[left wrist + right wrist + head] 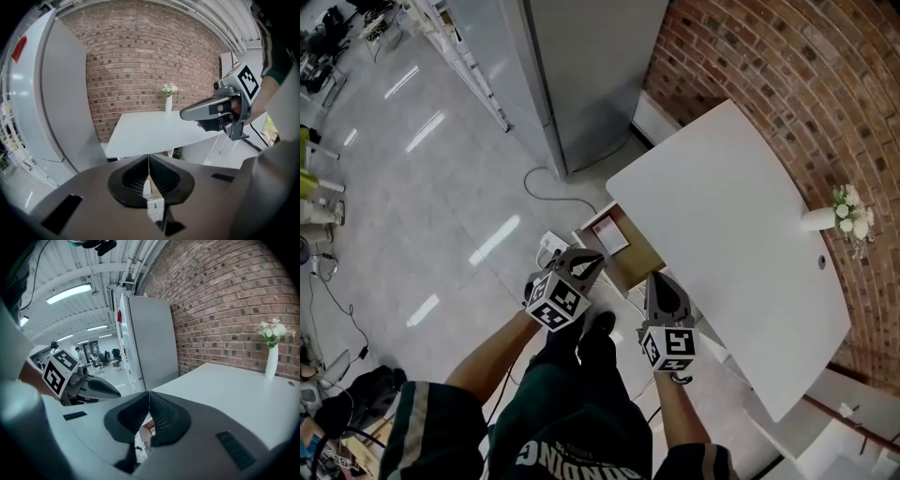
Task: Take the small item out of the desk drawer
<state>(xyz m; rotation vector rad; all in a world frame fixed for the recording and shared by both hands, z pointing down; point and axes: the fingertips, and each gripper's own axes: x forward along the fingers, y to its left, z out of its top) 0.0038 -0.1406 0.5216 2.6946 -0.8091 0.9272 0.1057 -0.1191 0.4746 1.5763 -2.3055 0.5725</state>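
Head view: an open brown wooden desk drawer [639, 260] is sticking out from under the left edge of a white rounded desktop [741, 234]. Inside, a flat white item w/ a reddish border [609, 238] is lying on the drawer floor. It is too small to make out further. The L gripper [589, 261] and R gripper [656, 281] are hovering just at the drawer, both w/ jaws closed & holding nothing. A white vase w/ pale flowers [821, 218] is standing at the desk's far edge, by the red brick wall [750, 56].

L gripper view: the L gripper [149, 157] is pressing its jaws together, empty. Its body is covering the drawer, w/ only a pale sliver showing in the gap below. The R gripper [185, 114] is hanging over the desktop [154, 131].

R gripper view: the R gripper [149, 394] is keeping its jaw tips touching, empty. A reddish bit of the item [149, 426] is peeking out beneath, the rest cut off.
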